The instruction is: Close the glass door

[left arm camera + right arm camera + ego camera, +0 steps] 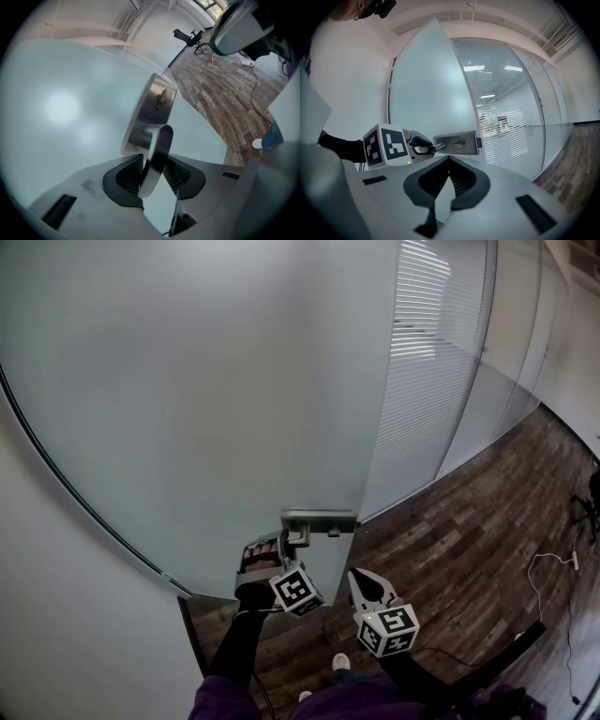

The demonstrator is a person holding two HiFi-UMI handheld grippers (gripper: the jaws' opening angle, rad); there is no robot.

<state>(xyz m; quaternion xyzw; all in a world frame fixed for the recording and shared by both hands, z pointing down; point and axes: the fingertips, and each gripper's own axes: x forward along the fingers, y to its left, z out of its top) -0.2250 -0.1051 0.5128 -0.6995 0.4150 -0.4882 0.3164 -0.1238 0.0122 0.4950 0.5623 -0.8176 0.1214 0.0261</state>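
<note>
Both jaws of my left gripper [152, 174] pinch the door handle [158, 140]. I should swing the glass door [187, 409] slowly, with a firm grip. My right gripper [356, 576], at 4 o'clock from the handle, is closed and empty.

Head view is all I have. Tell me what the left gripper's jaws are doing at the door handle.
Observer: In the left gripper view, the left gripper has the lever handle between its jaws, with a pad against each side.
Operator: Report the right gripper.
Observer: The right gripper view shows the right gripper with its jaw tips together and nothing between them.
Operator: Describe what the handle is mounted on.
Observer: It is mounted on a metal lock plate, which has a small thumb-turn on its face near the lever's root.
</note>
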